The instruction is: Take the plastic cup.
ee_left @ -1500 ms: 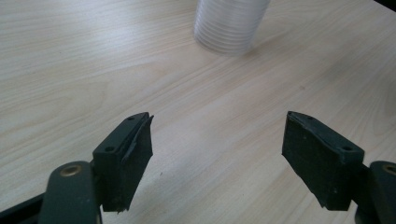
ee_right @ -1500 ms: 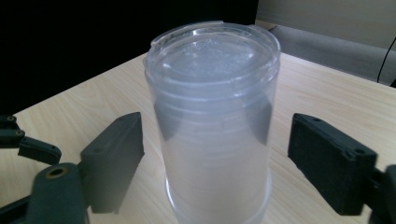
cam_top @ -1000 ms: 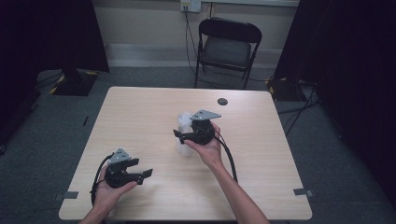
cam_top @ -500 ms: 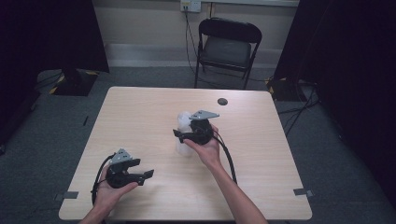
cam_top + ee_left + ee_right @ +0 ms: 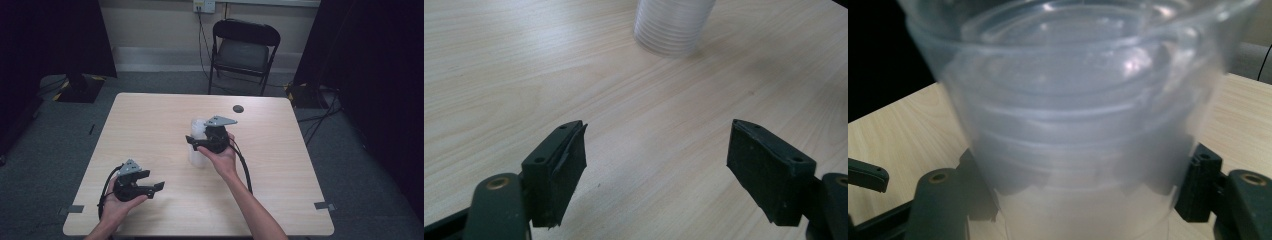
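Stack of clear cups [image 5: 1073, 125], right gripper [image 5: 200, 142] jaws just closed onto it; unmoved

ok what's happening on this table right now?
A person holds a gripper in each hand at a light wooden table. The right gripper has a stack of clear ribbed plastic cups between its jaws, which have just been closing and now sit against the stack's sides. The left gripper rests open near the table's front edge, aimed toward the cups, holding nothing.
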`<state>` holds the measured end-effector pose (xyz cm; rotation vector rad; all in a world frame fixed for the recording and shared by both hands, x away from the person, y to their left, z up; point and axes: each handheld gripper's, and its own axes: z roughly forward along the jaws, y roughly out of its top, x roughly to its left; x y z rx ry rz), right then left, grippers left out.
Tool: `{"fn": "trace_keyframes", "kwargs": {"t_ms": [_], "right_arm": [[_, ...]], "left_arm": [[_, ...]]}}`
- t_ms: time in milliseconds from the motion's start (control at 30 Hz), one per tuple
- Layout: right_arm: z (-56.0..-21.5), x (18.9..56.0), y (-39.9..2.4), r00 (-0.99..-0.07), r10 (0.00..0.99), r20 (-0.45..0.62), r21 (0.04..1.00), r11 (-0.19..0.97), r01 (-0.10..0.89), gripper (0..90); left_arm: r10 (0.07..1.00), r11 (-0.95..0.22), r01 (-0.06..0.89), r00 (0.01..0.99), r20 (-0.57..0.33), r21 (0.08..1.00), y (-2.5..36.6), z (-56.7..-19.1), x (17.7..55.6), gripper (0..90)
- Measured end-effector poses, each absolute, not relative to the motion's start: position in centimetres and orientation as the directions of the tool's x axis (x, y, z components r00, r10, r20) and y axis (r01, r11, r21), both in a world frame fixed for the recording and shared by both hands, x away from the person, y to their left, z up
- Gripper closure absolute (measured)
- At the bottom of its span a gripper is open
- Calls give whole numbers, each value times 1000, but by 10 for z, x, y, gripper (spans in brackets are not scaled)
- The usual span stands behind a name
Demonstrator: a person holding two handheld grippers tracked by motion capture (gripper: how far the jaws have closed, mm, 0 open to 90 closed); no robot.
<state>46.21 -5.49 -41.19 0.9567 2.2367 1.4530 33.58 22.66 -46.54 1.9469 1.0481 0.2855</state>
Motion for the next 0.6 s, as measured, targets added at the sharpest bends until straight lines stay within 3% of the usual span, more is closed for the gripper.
{"fn": "trace_keyframes", "kwargs": {"t_ms": [600], "right_arm": [[-393,460,-57,-723,682,110,902,237,361,333]], "left_arm": [[772,-255,570,606,-190,781,226,-466,337,241]]}}
